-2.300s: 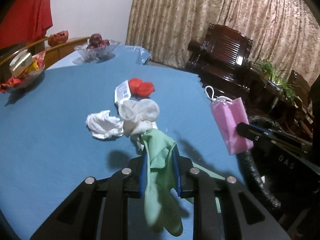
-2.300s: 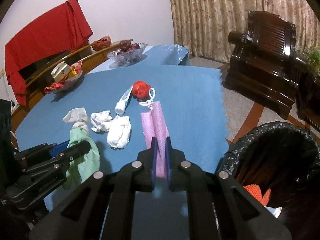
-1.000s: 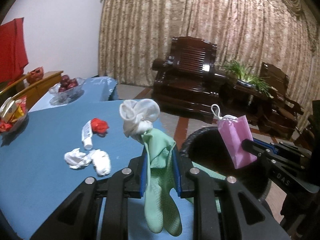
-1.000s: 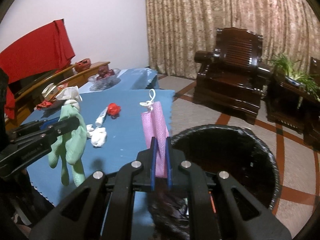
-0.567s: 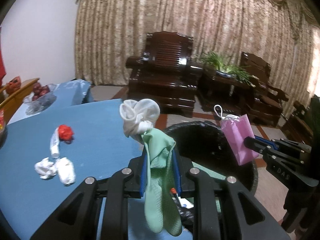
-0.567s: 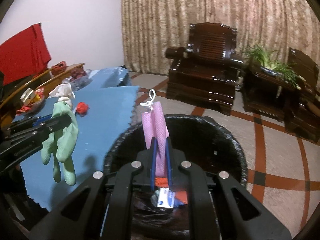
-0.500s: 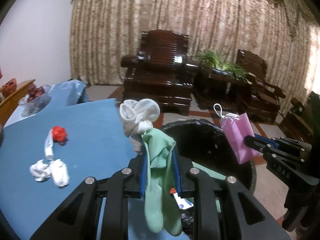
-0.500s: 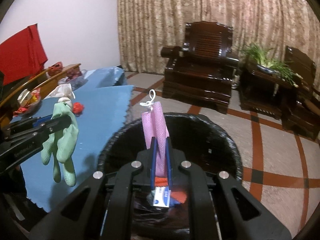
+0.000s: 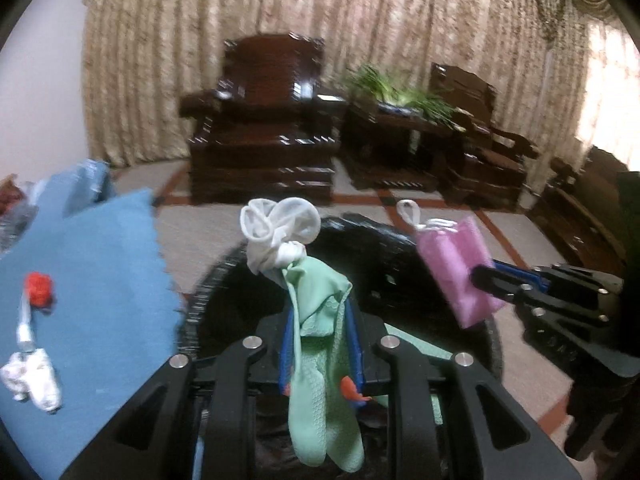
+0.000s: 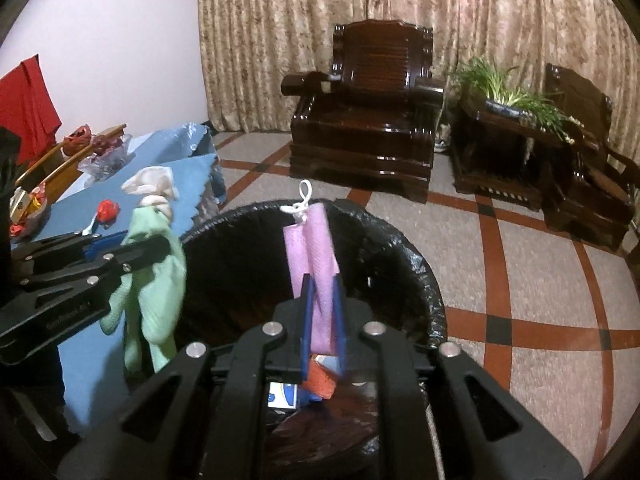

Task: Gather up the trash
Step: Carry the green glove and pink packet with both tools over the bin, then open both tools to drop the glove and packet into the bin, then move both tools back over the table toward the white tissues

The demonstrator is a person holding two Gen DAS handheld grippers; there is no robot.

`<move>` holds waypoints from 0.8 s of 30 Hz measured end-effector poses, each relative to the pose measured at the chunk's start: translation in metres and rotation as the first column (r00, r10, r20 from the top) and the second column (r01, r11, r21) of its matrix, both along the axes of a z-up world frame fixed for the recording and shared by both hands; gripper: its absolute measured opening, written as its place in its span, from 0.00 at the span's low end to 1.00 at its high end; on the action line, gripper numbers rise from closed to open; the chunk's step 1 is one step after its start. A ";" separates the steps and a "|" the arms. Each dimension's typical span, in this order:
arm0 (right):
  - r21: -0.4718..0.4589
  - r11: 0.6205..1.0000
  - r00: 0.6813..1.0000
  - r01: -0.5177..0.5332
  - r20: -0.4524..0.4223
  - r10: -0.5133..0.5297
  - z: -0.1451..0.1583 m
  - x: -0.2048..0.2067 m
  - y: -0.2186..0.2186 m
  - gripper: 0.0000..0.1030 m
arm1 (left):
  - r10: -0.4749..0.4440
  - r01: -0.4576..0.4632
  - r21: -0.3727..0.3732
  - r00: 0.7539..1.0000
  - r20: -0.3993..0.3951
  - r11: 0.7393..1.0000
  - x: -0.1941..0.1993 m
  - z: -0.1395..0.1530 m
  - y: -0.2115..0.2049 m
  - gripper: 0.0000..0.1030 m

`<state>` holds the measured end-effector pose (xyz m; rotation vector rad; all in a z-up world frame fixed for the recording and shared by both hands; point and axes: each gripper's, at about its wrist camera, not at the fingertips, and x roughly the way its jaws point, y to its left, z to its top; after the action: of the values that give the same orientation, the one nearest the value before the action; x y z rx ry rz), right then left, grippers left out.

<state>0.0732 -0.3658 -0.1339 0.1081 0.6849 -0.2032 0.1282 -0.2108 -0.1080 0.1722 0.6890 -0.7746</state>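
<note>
Green glove: limp, white knotted cuff up, pinched between blue fingers above the bin.
Pink mask: folded, upright, white loop on top, over the bin.
Bin: black-lined, holding scraps.
Surface: white wads, red scrap.

The left wrist view is smeared by motion: the armchair, the curtain and the table edge all lose their detail. The white scraps near that view's left edge are too blurred to identify. The bin has its near rim hidden behind the right gripper body, and its contents show only as slivers of orange and blue-white, unreadable. The glove fingers run behind the left gripper frame. The mask lower end sits hidden between the jaws. At the right wrist view's left edge the red cloth and the snack dish are cut off.
</note>
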 end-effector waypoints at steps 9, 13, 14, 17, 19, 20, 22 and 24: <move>-0.025 0.998 0.999 0.053 -0.001 -0.053 -0.013 0.000 -0.006 0.87 | 0.034 -0.034 -0.033 0.999 -0.013 0.999 0.014 -0.004 0.018 0.71; -0.004 0.999 0.998 0.037 0.048 -0.037 -0.003 -0.007 0.002 0.94 | 0.121 -0.121 -0.034 0.993 0.006 0.992 0.019 0.002 0.050 0.85; 0.002 0.999 0.997 0.033 0.066 -0.033 0.001 -0.010 0.006 0.95 | 0.154 -0.154 -0.034 0.988 0.012 0.988 0.020 0.003 0.064 0.87; -0.005 1.000 0.994 0.003 0.113 -0.002 0.017 -0.011 0.021 0.95 | 0.230 -0.229 -0.033 0.973 0.013 0.973 0.022 0.006 0.095 0.89; -0.024 1.000 0.991 -0.019 0.132 0.022 0.026 -0.007 0.033 0.95 | 0.289 -0.288 -0.038 0.957 0.015 0.957 0.020 0.009 0.121 0.89; -0.029 0.999 0.990 -0.027 0.141 0.031 0.028 -0.006 0.039 0.95 | 0.316 -0.315 -0.040 0.949 0.018 0.948 0.018 0.010 0.134 0.89; -0.026 0.998 0.986 -0.062 0.153 0.065 0.032 -0.001 0.053 0.95 | 0.370 -0.369 -0.036 0.929 0.031 0.929 0.012 0.011 0.158 0.89; -0.015 0.994 0.982 -0.107 0.156 0.108 0.034 0.007 0.072 0.95 | 0.414 -0.413 -0.029 0.909 0.042 0.910 0.007 0.011 0.177 0.89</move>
<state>0.0804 -0.2935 -0.1004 0.0797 0.5323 -0.0919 0.1349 -0.0338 -0.0970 0.0229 0.6445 -0.3672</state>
